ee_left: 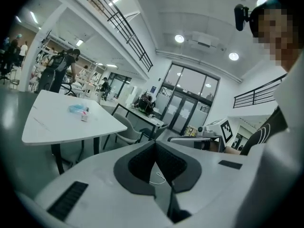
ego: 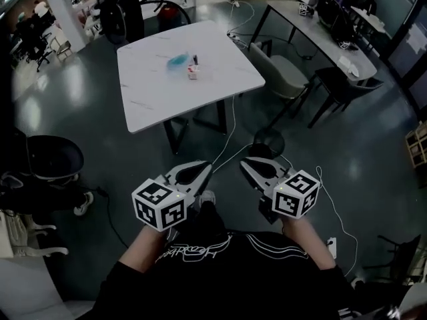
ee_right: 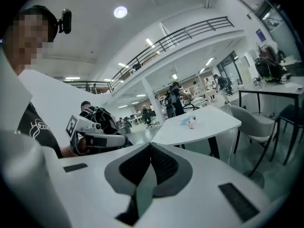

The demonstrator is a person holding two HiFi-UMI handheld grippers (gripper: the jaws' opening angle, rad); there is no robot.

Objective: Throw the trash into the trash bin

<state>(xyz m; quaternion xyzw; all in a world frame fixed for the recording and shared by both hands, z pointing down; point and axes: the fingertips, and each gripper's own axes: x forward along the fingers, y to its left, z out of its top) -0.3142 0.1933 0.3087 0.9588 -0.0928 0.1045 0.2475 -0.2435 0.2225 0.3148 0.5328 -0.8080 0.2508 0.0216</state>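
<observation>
A crumpled blue wrapper [ego: 178,60] and a small white carton [ego: 193,72] with red on it lie just beside each other near the middle of the counter [ego: 153,99]. The counter is a white, faintly veined slab with rounded corners on dark legs. It stands on a glossy dark grey floor [ego: 93,112] that mirrors the ceiling lights. A thin white cable [ego: 231,135] trails over the floor from under the counter and past a dark round container [ego: 268,143]; I cannot tell whether this is the bin. A padded grey chair [ego: 285,77] sits at the counter's right side. Beyond it a long grey counter [ego: 313,32] carries a black bag [ego: 331,13].

Well apart from the trash, close to the person's body, the left tongs [ego: 205,169] and the right tongs [ego: 244,163] are held side by side. Both have white shells and ribbed black pads, pressed together on nothing.

Only the gripper views show the room above: a white ceiling with round lamps [ee_left: 179,38], a railed mezzanine [ee_right: 190,32] and glass doors [ee_left: 187,106]. Only the head view shows the round container from above.
</observation>
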